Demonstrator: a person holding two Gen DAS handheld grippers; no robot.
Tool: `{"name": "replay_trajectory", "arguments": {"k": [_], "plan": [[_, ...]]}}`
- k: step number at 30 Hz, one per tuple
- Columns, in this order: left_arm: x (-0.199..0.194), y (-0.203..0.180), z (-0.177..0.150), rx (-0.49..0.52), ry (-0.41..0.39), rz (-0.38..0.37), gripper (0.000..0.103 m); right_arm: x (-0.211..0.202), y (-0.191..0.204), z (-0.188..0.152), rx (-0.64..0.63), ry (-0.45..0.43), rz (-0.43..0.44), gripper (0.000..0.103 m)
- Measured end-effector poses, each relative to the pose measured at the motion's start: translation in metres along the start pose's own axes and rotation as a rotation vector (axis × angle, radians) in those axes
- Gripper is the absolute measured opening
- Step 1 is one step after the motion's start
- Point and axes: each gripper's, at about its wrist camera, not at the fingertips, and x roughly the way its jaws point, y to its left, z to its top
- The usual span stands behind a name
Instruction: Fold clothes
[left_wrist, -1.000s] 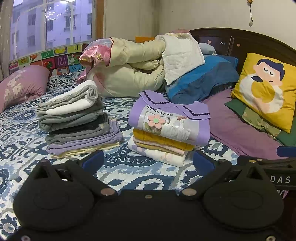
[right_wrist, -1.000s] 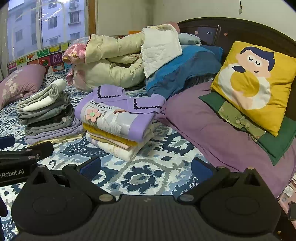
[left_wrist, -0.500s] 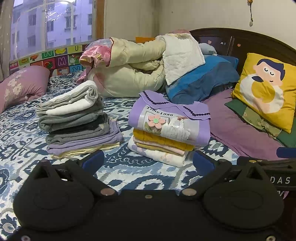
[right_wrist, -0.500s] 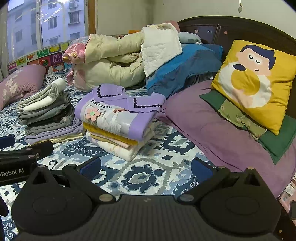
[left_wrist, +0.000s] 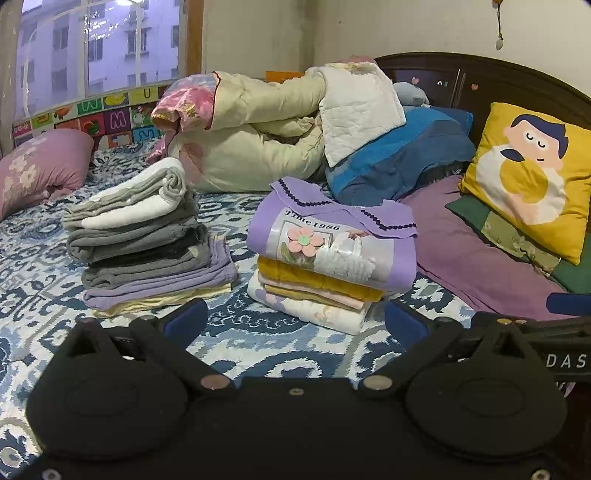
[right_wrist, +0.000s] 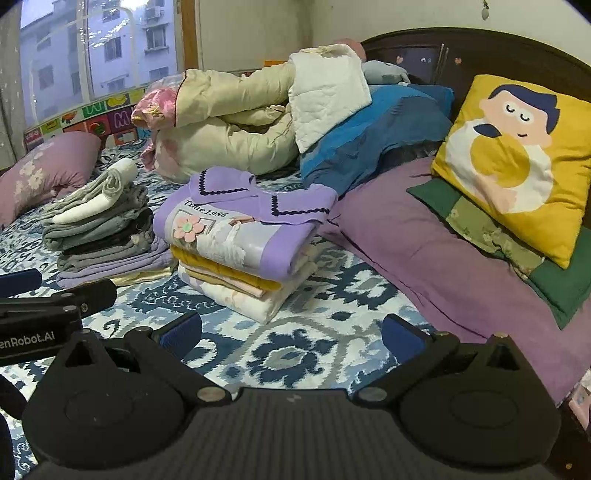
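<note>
We hold the left hand-held gripper low over the blue-and-white patterned bedspread, its blue-tipped fingers spread wide apart with nothing between them. The right hand-held gripper hangs beside it in the same way, fingers parted and empty, above the same bedspread.

Ahead of us two stacks of folded clothes sit on the bed, near each other but not touching. The left stack is mostly grey pieces, with a white-and-grey rolled garment on top and lilac and pale yellow layers at the bottom. The right stack is topped by a folded purple top printed with "Time1986" and a pink flower, lying over yellow, pink and white folded items. From the right wrist view the purple top lies just ahead of us.

Behind the stacks lies a bundled cream quilt beside a blue blanket. A yellow cartoon cushion leans against the dark headboard, and a pink floral pillow rests by the window.
</note>
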Motion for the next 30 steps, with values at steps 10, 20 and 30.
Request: {"name": "replay_trajectory", "arguments": {"k": [10,20,30], "plan": [[0.036,0.005,0.026,0.012,-0.049,-0.061,0.103,0.031,-0.021,0.021,0.102,-0.048,0.145,0.103],[0.115,0.034,0.058,-0.04,0.015,-0.101,0.103,0.097,-0.044,0.043,0.243,-0.037,0.23,0.103],[0.186,0.057,0.082,-0.072,0.024,-0.095,0.095,0.164,-0.048,0.048,0.316,-0.025,0.25,0.076]]}}
